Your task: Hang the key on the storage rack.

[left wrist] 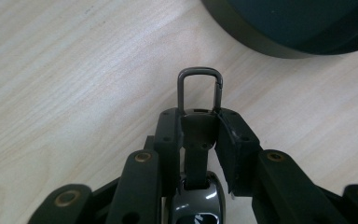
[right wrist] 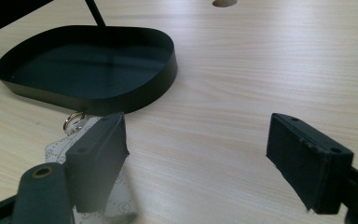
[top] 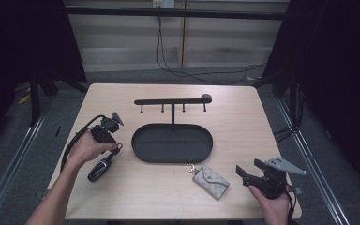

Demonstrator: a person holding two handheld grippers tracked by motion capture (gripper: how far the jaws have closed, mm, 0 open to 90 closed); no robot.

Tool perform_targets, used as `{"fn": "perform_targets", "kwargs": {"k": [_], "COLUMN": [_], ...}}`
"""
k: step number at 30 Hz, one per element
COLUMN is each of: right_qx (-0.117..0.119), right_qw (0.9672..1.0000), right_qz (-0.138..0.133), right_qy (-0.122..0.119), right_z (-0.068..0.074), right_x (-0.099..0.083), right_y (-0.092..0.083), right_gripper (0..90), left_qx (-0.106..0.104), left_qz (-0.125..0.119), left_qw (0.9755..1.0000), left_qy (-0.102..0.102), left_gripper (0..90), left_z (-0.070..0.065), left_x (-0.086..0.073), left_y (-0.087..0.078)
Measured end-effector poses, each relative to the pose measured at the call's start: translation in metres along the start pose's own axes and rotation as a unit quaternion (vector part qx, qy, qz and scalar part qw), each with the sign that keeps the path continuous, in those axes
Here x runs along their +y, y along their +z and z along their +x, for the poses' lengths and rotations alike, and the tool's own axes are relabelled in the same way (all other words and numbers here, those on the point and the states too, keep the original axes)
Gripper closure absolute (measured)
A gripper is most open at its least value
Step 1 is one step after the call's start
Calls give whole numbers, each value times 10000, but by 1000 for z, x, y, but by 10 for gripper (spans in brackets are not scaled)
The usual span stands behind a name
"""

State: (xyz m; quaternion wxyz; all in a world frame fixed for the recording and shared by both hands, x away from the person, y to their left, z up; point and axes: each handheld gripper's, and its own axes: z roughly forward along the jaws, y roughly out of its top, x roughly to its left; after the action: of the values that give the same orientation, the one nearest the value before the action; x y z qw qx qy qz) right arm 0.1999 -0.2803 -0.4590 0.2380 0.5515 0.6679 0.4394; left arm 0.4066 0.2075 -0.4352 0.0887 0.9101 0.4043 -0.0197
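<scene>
Left of centre in the high view, the left gripper is clenched on the metal loop end of a dark key fob, whose body trails toward the lower left of the frame, long axis slanting from the jaws toward the person. In the left gripper view the loop juts beyond the pads, pointing toward the dark oval tray just beside it at the upper right. The hook rack rises behind the tray, so the fob lies nearest this hand. At lower right, the right gripper rests with jaws apart, grasping nothing, near a grey key pouch.
</scene>
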Motion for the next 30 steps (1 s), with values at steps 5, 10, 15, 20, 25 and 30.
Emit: {"fn": "perform_targets", "kwargs": {"k": [5,10,15,20,25,30], "right_qx": [-5,-9,-23,-21,-30,-37], "right_qw": [10000,10000,10000,10000,10000,10000], "right_qz": [21,24,40,48,52,50], "right_qy": [3,-4,7,12,28,34], "right_z": [-1,0,-1,0,-1,-1], "right_x": [0,0,0,0,0,0], "right_y": [0,0,0,1,1,1], "right_gripper": [202,202,203,204,204,204], "left_qx": [63,142,116,143,289,226], "left_qz": [-36,-123,-178,-235,-371,-343], "left_qw": [10000,9998,9997,9995,9989,9991], "left_qy": [9,43,100,127,74,120], "left_gripper": [709,709,709,709,709,709], "left_z": [-1,-1,-3,-5,-6,-7], "left_x": [-4,-6,-9,-6,-7,-9], "left_y": [-11,-26,-40,-49,-56,-66]}}
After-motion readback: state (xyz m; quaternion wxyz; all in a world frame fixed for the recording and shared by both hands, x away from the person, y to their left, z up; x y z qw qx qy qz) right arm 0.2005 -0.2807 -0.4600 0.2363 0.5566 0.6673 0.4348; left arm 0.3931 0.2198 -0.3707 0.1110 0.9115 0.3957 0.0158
